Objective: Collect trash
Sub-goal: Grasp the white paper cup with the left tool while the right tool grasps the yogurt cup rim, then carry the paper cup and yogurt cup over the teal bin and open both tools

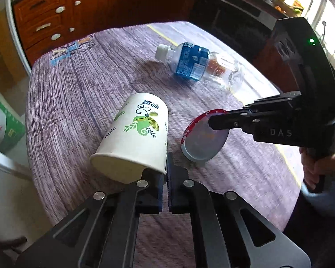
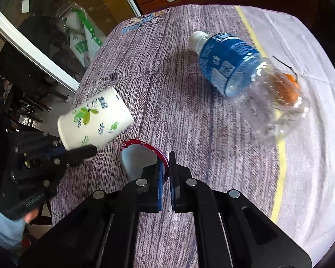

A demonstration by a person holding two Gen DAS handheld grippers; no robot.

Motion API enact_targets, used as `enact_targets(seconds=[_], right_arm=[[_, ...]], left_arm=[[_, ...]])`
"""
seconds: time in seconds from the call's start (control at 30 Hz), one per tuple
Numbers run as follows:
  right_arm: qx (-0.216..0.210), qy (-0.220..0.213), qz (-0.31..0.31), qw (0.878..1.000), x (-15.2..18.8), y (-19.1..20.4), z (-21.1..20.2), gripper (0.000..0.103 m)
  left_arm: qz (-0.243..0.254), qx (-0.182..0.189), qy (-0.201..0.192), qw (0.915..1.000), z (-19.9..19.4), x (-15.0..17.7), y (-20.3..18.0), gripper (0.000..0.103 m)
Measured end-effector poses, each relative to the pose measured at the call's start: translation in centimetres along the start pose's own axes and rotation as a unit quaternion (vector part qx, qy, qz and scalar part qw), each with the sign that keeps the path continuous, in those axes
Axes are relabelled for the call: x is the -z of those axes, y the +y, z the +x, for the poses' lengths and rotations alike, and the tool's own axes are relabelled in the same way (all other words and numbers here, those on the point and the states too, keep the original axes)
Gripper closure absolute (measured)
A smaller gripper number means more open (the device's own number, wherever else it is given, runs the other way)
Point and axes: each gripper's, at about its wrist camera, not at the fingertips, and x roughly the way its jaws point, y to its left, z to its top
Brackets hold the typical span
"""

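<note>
A white paper cup [image 1: 131,134] with green leaf print is tipped on its side above the table, and my left gripper [image 1: 166,164] is shut on its rim wall. From the right wrist view the cup [image 2: 93,120] hangs at the left in the left gripper [image 2: 82,154]. A round foil lid [image 2: 136,158] with a red edge is pinched in my right gripper [image 2: 166,164], which is shut. The left wrist view shows the lid [image 1: 201,140] tilted just above the cloth at the right gripper [image 1: 212,122]. A crushed clear bottle [image 2: 230,64] with a blue label lies farther back.
A purple-grey wood-print cloth [image 1: 78,89] covers the table, with a yellow stripe [image 2: 281,167] along its right side. Something orange [image 2: 290,87] shows through the bottle's clear end. Wooden drawers [image 1: 44,22] stand beyond the table. Green-and-white bags [image 2: 82,35] sit on the floor past the left edge.
</note>
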Motion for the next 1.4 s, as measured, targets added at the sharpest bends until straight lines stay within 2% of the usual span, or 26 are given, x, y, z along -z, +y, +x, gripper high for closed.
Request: enact_targets(seconds=[0.17,0.43,0.67,0.87,1.03,1.2,1.4], right_arm=[[0.000,-0.022,0.010,1.000,0.7,-1.4,-2.5,0.098],[-0.010,-0.069,0.046,0.997,3.5,-5.9,-8.0,0.098],[-0.006,-0.111,0.090,0.990,5.8,-11.8,-12.6,0.098],[0.011,-0.157,0.150,0.976,9.3,-19.8,-17.9,0.098],[0.047,-0.189,0.215,0.957,13.5,-27.6,-21.7,0.098],[0.077,-0.192,0.268,0.941,16.9,-34.1,-23.2,0.098],[0.089,-0.176,0.305,0.932,19.7,-38.6,-22.5,0.098]], left_arm=[[-0.039,-0.016,-0.016,0.9990,-1.0,-0.5,-1.8,0.100],[-0.005,-0.022,-0.025,0.9994,-2.3,-2.1,-7.5,0.100],[0.039,-0.009,-0.019,0.9990,-1.1,-4.8,-14.9,0.099],[0.084,0.016,-0.010,0.9962,1.7,-7.6,-22.5,0.099],[0.128,0.046,0.009,0.9907,5.3,-9.8,-29.8,0.099],[0.153,0.070,0.034,0.9851,9.6,-11.4,-35.6,0.099],[0.174,0.083,0.069,0.9787,14.3,-12.4,-40.5,0.099]])
